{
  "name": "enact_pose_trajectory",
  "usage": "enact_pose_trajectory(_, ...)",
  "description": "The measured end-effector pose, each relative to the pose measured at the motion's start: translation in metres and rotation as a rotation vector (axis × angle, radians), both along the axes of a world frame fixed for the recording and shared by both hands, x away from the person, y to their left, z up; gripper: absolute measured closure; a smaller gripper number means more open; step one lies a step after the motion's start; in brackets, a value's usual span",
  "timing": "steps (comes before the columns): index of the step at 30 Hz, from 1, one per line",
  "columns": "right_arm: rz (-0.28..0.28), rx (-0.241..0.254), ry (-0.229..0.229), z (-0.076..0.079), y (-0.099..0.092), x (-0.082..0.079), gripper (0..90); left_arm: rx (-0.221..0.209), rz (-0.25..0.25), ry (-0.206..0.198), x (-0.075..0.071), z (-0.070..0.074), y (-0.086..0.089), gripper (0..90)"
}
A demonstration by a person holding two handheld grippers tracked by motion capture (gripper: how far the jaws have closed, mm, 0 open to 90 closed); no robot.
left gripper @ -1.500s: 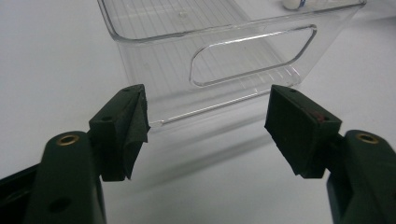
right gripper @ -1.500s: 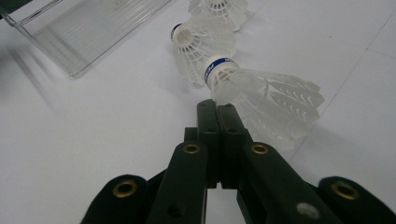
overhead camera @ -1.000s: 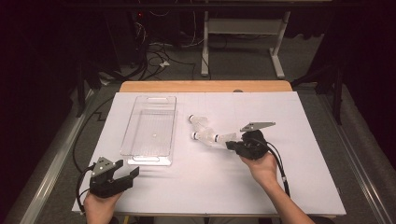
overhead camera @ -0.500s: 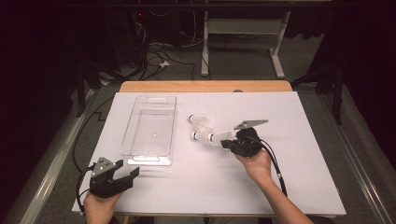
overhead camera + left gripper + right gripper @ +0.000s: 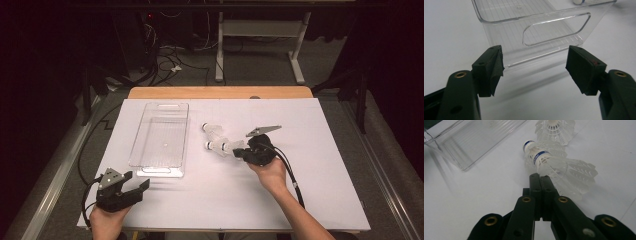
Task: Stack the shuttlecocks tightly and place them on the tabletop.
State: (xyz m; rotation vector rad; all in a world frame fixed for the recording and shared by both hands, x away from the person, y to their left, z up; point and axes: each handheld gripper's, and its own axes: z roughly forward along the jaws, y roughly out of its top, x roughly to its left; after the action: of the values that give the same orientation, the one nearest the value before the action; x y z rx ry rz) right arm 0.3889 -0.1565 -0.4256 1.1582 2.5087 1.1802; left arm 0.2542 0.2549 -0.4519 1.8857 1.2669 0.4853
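While the right tongs (image 5: pixel 541 178) rest clenched against a shuttlecock's (image 5: pixel 559 166) feathers, the left tongs (image 5: pixel 534 67) stand released near the tray (image 5: pixel 529 27).

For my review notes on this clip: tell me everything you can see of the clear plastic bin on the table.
The clear plastic bin is a long, shallow rectangular tray of transparent, glossy plastic, with a ribbed floor, rounded corners and an oval handle cut-out in its near end wall. It stands upright and holds nothing, on the left half of the white table cover, lengthwise away from the person. No gripper touches it; the shuttlecocks lie apart to its right.
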Motion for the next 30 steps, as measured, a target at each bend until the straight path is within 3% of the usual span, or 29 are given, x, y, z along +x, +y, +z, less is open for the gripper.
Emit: enact_pose_trajectory(30, 0.033, -0.005, 0.023, -0.005, 0.019, 0.010, 90.0, -0.009, -0.005, 0.003, 0.000, 0.000, 0.001, 31.1)
